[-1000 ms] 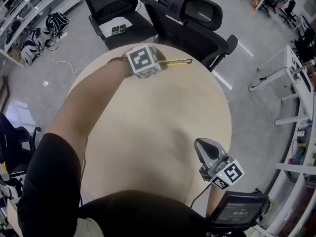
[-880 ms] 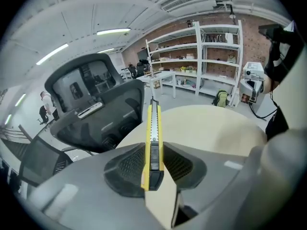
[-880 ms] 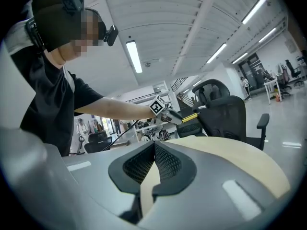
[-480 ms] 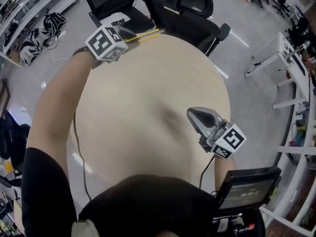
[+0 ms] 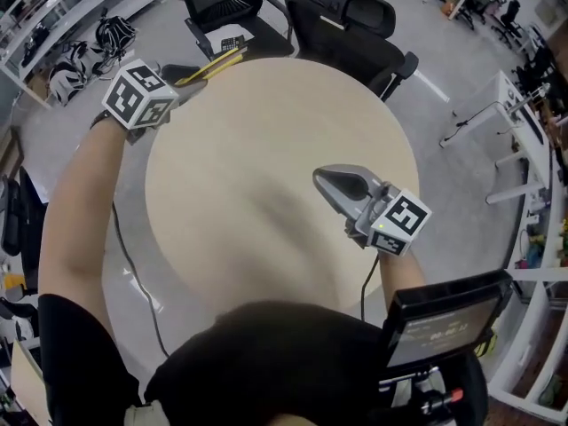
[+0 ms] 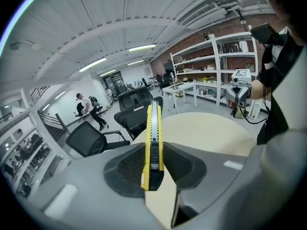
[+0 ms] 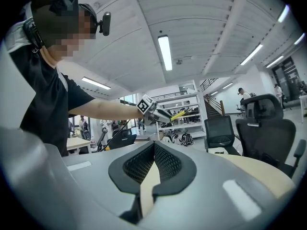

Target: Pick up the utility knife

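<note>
The yellow utility knife [image 5: 213, 67] is off the table, clamped in my left gripper [image 5: 185, 78] beyond the round table's far left edge. In the left gripper view the knife [image 6: 153, 143] stands lengthwise between the two dark pads, its tip pointing away, and the left gripper [image 6: 153, 169] is shut on it. My right gripper [image 5: 323, 178] hovers over the right half of the table [image 5: 266, 158], jaws together and holding nothing. In the right gripper view its pads [image 7: 165, 164] meet at the tips, and the left gripper [image 7: 154, 110] with the knife [image 7: 178, 114] shows in the distance.
Two black office chairs [image 5: 346, 25] [image 5: 222, 3] stand at the table's far side, one with a calculator [image 5: 232, 43] on its seat. A dark screen device [image 5: 439, 327] sits at my lower right. Shelving and bags [image 5: 106, 34] line the far left.
My left gripper has carried the knife from the table's far edge to the left and upward, off the tabletop. The right gripper has risen and moved further in over the table.
</note>
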Demonstrator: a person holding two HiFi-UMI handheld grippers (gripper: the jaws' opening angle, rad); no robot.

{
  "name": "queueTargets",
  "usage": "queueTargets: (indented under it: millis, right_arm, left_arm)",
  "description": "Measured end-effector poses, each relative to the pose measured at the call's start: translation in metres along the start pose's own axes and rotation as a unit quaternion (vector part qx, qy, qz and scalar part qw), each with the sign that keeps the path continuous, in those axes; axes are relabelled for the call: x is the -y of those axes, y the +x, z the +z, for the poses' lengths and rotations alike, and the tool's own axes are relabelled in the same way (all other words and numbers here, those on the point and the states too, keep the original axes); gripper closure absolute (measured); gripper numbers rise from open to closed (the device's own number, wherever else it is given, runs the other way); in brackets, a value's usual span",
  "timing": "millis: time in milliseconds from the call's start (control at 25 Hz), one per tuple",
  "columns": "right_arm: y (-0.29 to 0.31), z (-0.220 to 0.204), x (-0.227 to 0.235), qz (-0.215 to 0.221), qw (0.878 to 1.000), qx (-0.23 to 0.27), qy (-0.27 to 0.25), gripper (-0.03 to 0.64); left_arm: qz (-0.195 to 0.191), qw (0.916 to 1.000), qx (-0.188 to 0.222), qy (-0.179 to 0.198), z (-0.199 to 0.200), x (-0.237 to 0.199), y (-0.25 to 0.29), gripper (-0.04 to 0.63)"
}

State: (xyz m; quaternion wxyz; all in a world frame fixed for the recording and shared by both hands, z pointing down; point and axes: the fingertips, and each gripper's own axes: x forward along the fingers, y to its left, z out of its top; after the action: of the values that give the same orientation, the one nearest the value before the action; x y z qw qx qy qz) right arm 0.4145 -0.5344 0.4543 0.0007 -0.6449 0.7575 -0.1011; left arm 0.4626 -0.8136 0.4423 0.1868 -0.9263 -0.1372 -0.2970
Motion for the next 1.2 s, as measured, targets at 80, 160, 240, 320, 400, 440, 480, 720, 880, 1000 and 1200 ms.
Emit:
queueTargets:
  millis: [80, 160, 240, 320, 400, 440, 480, 720, 880, 1000, 1200]
  right_arm:
    - [0.015, 0.005, -0.025, 0.016, 1.000, -0.001, -0.008, 0.601]
    - [0.031, 0.010, -0.052, 0.033, 0.999, -0.002, -0.015, 0.601]
    - [0.047, 0.015, -0.076, 0.052, 0.998, -0.004, -0.024, 0.601]
    - [0.065, 0.023, -0.099, 0.074, 0.997, -0.002, -0.033, 0.601]
    - [0.080, 0.034, -0.125, 0.099, 0.994, 0.007, -0.038, 0.601]
    - [0.086, 0.039, -0.140, 0.111, 0.993, 0.013, -0.038, 0.601]
    - [0.091, 0.042, -0.154, 0.119, 0.992, 0.015, -0.040, 0.601]
    - [0.118, 0.048, -0.225, 0.154, 0.986, 0.001, -0.067, 0.601]
    - [0.138, 0.057, -0.269, 0.180, 0.980, 0.011, -0.081, 0.601]
    - [0.153, 0.064, -0.310, 0.203, 0.975, 0.017, -0.089, 0.601]
    - [0.172, 0.061, -0.349, 0.228, 0.969, 0.016, -0.092, 0.601]
  left_arm:
    - [0.018, 0.9998, -0.001, -0.012, -0.020, -0.001, -0.038, 0.483]
    - [0.035, 0.9992, -0.007, -0.020, -0.042, -0.001, -0.079, 0.483]
    - [0.057, 0.9979, -0.011, -0.029, -0.062, -0.002, -0.123, 0.483]
    - [0.084, 0.9955, -0.010, -0.041, -0.079, -0.003, -0.170, 0.483]
    - [0.109, 0.9925, -0.006, -0.055, -0.093, 0.000, -0.219, 0.483]
    - [0.119, 0.9909, -0.003, -0.062, -0.101, 0.005, -0.242, 0.483]
    - [0.128, 0.9895, -0.001, -0.068, -0.109, 0.011, -0.264, 0.483]
    - [0.186, 0.9766, 0.014, -0.107, -0.158, 0.056, -0.393, 0.483]
    - [0.225, 0.9658, 0.031, -0.125, -0.190, 0.097, -0.470, 0.483]
    - [0.258, 0.9563, 0.041, -0.132, -0.216, 0.139, -0.528, 0.483]
    - [0.297, 0.9383, 0.068, -0.164, -0.251, 0.204, -0.574, 0.483]
